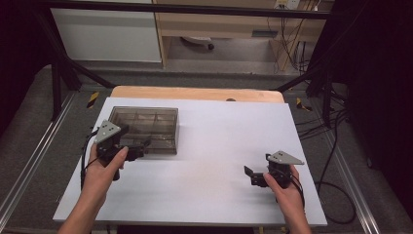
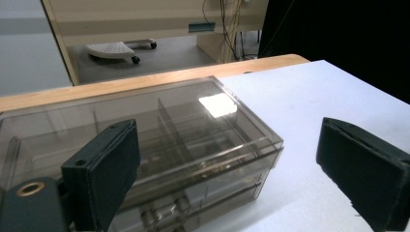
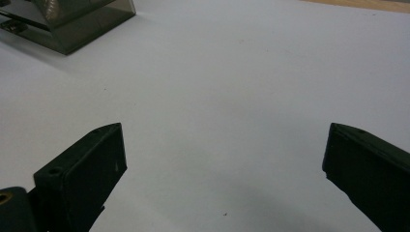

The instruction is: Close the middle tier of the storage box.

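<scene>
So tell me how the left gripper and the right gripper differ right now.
The left gripper sits at the smoky clear compartment box, its jaws by the near side; the right gripper hovers over bare white tabletop, far from the box. The left points right across the table, the right points left. Both stand open, holding nothing.

The box (image 2: pixel 193 140) in front of my left hand-held gripper (image 2: pixel 232 159) is smoke-tinted clear plastic, glossy enough to throw back a bright patch of light. My jaws are matt black with a slightly grainy face. The worktop (image 1: pixel 219 146) is smooth matt white over a pale wood edge (image 1: pixel 195 93).
</scene>
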Tool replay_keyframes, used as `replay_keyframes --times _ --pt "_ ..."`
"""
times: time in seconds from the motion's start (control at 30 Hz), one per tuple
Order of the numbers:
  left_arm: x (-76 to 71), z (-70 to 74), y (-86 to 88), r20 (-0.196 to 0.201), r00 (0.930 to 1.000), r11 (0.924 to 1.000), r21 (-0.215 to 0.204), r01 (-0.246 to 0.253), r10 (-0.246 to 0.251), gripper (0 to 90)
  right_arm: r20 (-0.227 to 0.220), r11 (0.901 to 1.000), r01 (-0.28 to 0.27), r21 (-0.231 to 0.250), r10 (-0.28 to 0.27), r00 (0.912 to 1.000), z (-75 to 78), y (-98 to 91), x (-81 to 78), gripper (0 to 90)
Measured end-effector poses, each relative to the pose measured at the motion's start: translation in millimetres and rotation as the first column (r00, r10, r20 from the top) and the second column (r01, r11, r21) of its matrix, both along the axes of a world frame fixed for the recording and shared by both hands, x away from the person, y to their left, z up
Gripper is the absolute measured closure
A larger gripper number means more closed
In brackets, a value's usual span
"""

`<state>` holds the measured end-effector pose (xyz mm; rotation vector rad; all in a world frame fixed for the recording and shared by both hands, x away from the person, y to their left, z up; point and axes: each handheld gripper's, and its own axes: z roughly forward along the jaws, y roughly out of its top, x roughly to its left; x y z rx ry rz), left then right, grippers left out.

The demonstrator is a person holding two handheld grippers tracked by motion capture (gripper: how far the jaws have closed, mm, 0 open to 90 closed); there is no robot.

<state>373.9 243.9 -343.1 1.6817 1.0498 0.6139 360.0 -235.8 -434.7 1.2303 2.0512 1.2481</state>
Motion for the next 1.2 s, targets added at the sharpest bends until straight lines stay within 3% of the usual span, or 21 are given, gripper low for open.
replay_keyframes --times 0.33,0.63,0.77,0.97,1.2 --pt "-16.4 -9.6 31.2 0.008 0.9990 0.9981 -0.045 -0.043 0.043 7.2 0.001 1.0000 0.000 0.001 0.000 1.0000 -0.3 -0.8 0.4 2.3" --pt "-30.4 -12.0 56.0 0.023 0.9971 0.9967 -0.038 -0.072 0.073 7.2 -0.002 1.0000 0.005 -0.004 -0.005 1.0000 -0.4 -0.9 -0.3 2.3" --pt "-35.0 -22.3 65.7 0.019 0.9955 0.9944 -0.052 -0.092 0.093 7.1 0.001 1.0000 0.005 -0.002 -0.005 1.0000 -0.1 -1.1 -0.3 2.3" --pt "-40.8 -39.4 74.2 0.006 0.9960 0.9952 -0.042 -0.089 0.089 7.4 0.005 1.0000 0.005 -0.003 -0.005 1.0000 0.2 -2.3 -0.7 2.3" --pt "-44.4 -49.9 80.4 -0.001 0.9953 0.9942 -0.045 -0.097 0.097 7.4 0.008 0.9999 0.014 0.002 -0.014 0.9999 1.5 -4.7 -1.5 2.3"
